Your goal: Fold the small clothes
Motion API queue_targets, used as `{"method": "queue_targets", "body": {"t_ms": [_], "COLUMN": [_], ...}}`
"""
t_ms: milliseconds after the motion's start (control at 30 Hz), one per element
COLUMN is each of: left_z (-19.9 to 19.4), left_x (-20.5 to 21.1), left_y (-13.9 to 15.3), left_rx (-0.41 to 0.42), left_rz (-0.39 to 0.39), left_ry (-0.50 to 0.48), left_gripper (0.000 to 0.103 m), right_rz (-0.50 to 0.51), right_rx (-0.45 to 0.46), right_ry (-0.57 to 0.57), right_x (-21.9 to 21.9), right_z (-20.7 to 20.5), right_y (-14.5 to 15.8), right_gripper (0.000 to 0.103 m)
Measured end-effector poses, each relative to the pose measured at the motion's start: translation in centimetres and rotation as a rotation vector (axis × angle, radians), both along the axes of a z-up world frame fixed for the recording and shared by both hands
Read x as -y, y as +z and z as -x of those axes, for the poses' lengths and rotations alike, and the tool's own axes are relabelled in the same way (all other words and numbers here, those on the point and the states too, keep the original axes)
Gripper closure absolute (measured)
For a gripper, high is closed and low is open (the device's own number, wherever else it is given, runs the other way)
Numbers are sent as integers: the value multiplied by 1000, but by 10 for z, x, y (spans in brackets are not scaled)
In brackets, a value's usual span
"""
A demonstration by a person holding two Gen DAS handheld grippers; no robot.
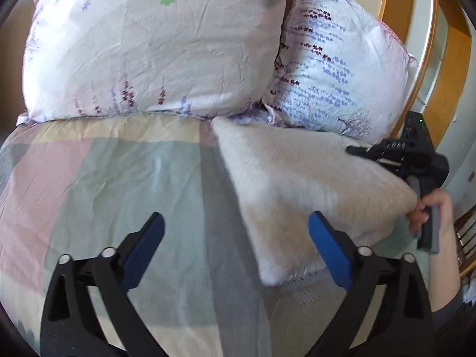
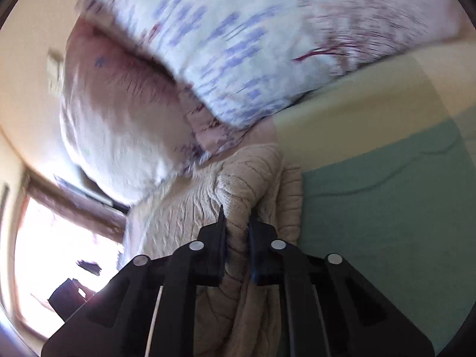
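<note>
A cream fleece garment (image 1: 303, 187) lies folded on the checked bedspread (image 1: 119, 172), right of centre, just below the pillows. My left gripper (image 1: 236, 232) is open and empty, hovering above the garment's near left edge. My right gripper (image 2: 236, 220) is shut on a bunched edge of the fleece garment (image 2: 238, 184), with the view tilted sideways. In the left wrist view the right gripper (image 1: 372, 151) shows at the garment's far right corner, held by a hand (image 1: 431, 211).
Two floral pillows (image 1: 154, 47) (image 1: 342, 68) lie at the head of the bed. A wooden headboard (image 1: 455, 59) stands at the right. A bright window (image 2: 59, 253) shows in the right wrist view.
</note>
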State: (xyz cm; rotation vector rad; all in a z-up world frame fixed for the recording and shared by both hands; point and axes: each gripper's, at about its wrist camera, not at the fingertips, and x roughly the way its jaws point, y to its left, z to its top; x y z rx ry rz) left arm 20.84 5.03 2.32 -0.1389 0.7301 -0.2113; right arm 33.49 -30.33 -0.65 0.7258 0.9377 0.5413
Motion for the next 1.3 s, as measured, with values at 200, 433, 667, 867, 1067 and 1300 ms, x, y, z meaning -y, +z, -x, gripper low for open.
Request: {"method": "queue_targets", "body": {"t_ms": [200,433,667,867,1067,1300], "left_z": [26,40,36,34,30,28], "left_x": [8,17,29,39,58,60], "left_y": [-8,-15,-20,-32,-39,-41], "left_rx": [3,-17,-86,-152,-188,-198], "left_rz": [-39,-144,-107,-114,-243,-236], "left_ry": [-2,8,-4,6,21,29], "left_gripper": [2,2,2,2,2,2], "right_rz": [71,0,169,219,498,774], "right_rx": [-48,231,60,124,116,147], "right_ry": [-130,-87,-23,-114,-120,-73], "right_x": [18,12,-17,-5,-30,-65], "right_z": [9,112,110,146,170,191], "right_y": [-5,53,14,31,4,-10], "right_gripper": [92,48,60,35,27,18]}}
